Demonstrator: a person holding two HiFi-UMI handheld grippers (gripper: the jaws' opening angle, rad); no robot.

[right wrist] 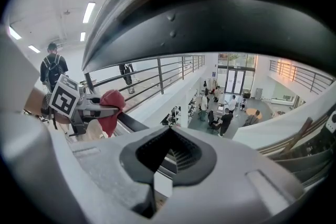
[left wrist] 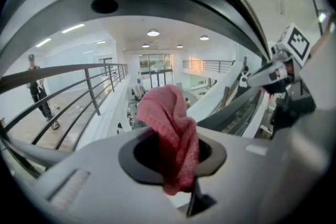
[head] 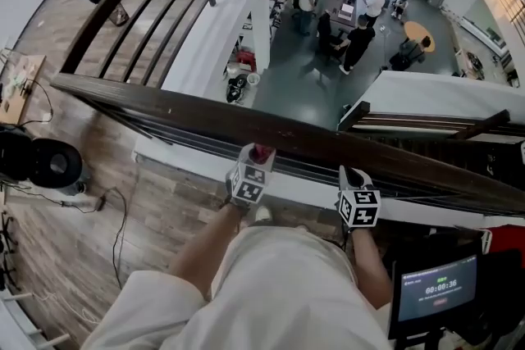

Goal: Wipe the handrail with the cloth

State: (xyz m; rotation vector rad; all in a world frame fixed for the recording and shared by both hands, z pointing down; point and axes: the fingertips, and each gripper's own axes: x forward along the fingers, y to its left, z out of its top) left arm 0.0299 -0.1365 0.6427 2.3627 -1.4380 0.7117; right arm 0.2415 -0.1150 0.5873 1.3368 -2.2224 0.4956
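Pink-red cloth (left wrist: 170, 134), dark brown handrail (head: 246, 123)

Two grippers side by side at the handrail (head: 246, 123).
The cloth (left wrist: 170, 128) sits between the left gripper (left wrist: 173, 155) fingers and pokes out past the tips, under the rail. The right gripper (right wrist: 168, 157) is right of it, fingertips below the same rail.

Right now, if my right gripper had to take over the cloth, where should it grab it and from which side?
Take the loose bunch of the cloth that stands up past the left gripper's shut jaws; it is the only big free part. Come in from the right, where the right gripper sits beside it, and open its jaws first: they are together now.
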